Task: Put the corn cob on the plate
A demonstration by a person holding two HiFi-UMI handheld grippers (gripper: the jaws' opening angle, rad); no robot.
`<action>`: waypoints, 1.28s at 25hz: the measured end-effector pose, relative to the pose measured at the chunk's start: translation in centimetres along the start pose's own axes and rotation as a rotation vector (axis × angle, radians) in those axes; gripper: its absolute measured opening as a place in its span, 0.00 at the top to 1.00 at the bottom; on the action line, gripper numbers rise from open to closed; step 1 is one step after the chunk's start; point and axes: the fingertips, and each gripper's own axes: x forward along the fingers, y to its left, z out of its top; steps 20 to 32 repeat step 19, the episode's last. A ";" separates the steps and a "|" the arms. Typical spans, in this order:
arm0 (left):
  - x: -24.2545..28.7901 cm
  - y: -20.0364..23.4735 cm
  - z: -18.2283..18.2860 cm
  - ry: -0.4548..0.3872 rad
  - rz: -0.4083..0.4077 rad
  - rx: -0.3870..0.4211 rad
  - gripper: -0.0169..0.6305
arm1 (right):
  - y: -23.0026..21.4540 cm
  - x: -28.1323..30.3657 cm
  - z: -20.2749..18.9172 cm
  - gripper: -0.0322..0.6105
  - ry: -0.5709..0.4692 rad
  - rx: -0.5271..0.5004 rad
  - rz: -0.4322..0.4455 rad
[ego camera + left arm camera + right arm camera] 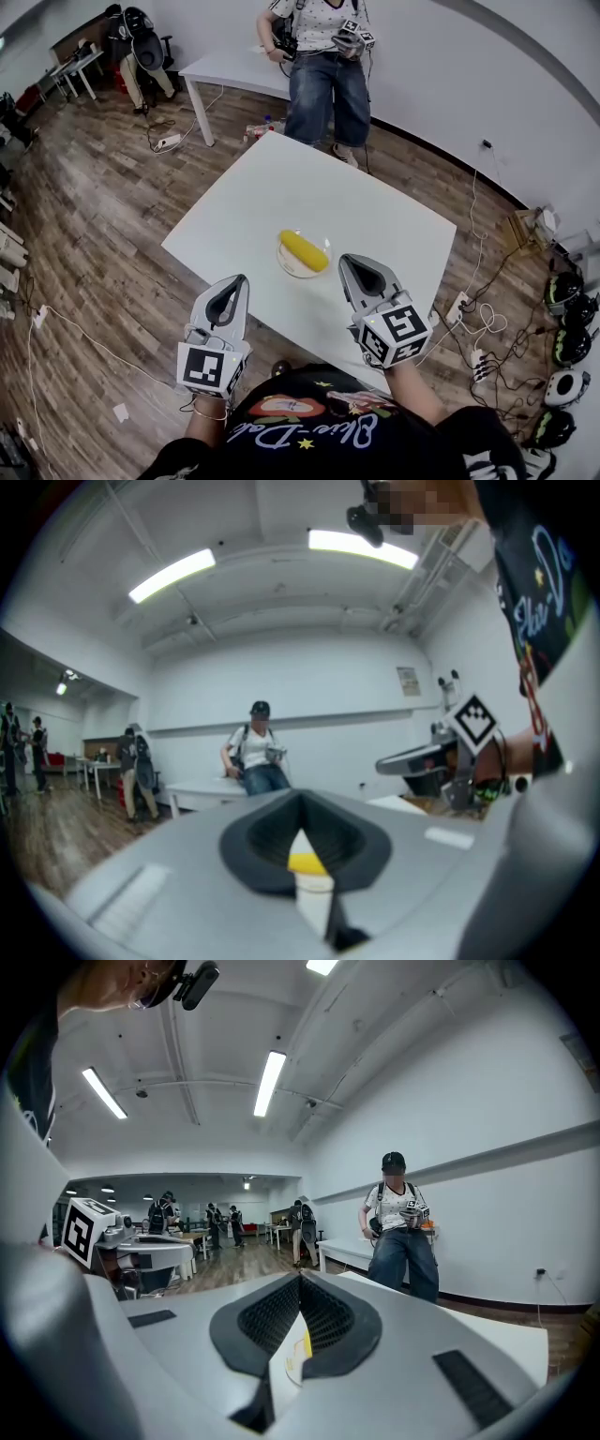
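Corn cob on the plate, both hand-held grippers clenched and empty

The corn cob [305, 250] lies across the small plate [287, 269], toward the near edge of the counter [281, 178]. The left hand-held gripper [242, 280] and right hand-held gripper [344, 260] flank it with jaws closed on nothing. The risk, as I judge it, is the round cob rolling off the shallow rim if the nearby right one brushes it or the counter is bumped.
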 end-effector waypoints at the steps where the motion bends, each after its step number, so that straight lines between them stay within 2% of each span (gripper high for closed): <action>1: 0.0 -0.1 0.0 -0.002 -0.002 -0.002 1.00 | 0.0 -0.1 0.1 0.93 -0.001 0.001 0.000; 14: 0.1 -1.7 0.1 -0.016 -0.029 0.003 0.99 | -0.1 -1.5 0.4 0.93 -0.014 0.004 -0.002; 32: 0.4 -1.5 0.1 -0.018 -0.023 0.010 1.00 | 0.0 -0.8 0.7 0.93 -0.017 0.000 0.021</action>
